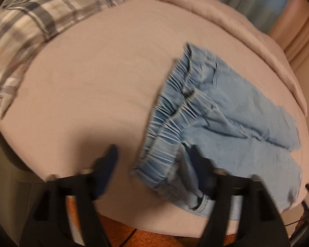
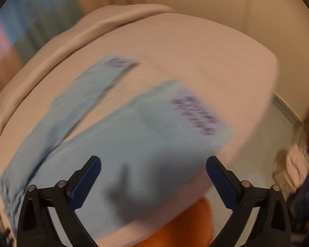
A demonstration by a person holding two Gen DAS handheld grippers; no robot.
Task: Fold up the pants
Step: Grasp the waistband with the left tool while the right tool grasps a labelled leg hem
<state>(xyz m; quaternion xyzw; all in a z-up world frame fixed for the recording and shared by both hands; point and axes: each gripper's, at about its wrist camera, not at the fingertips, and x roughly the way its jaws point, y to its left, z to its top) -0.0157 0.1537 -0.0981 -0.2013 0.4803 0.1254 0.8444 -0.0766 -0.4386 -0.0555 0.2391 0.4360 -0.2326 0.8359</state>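
Pants (image 2: 121, 144) motion-blurred, dark cuff print unreadable, plaid fabric (image 1: 41, 20) cut off at frame edge

I had everything on the bed (image 1: 92, 78), covered in a plain pinkish sheet (image 2: 195, 51). The pants (image 1: 226, 123) were lying flat right on it near my edge, waistband bunched up, legs spread apart in a V toward the far side. A plaid blanket (image 1: 41, 16) sat on the sheet off in the far left corner, well apart from the pants. Both views were pretty blurry, so that's all I could make out.
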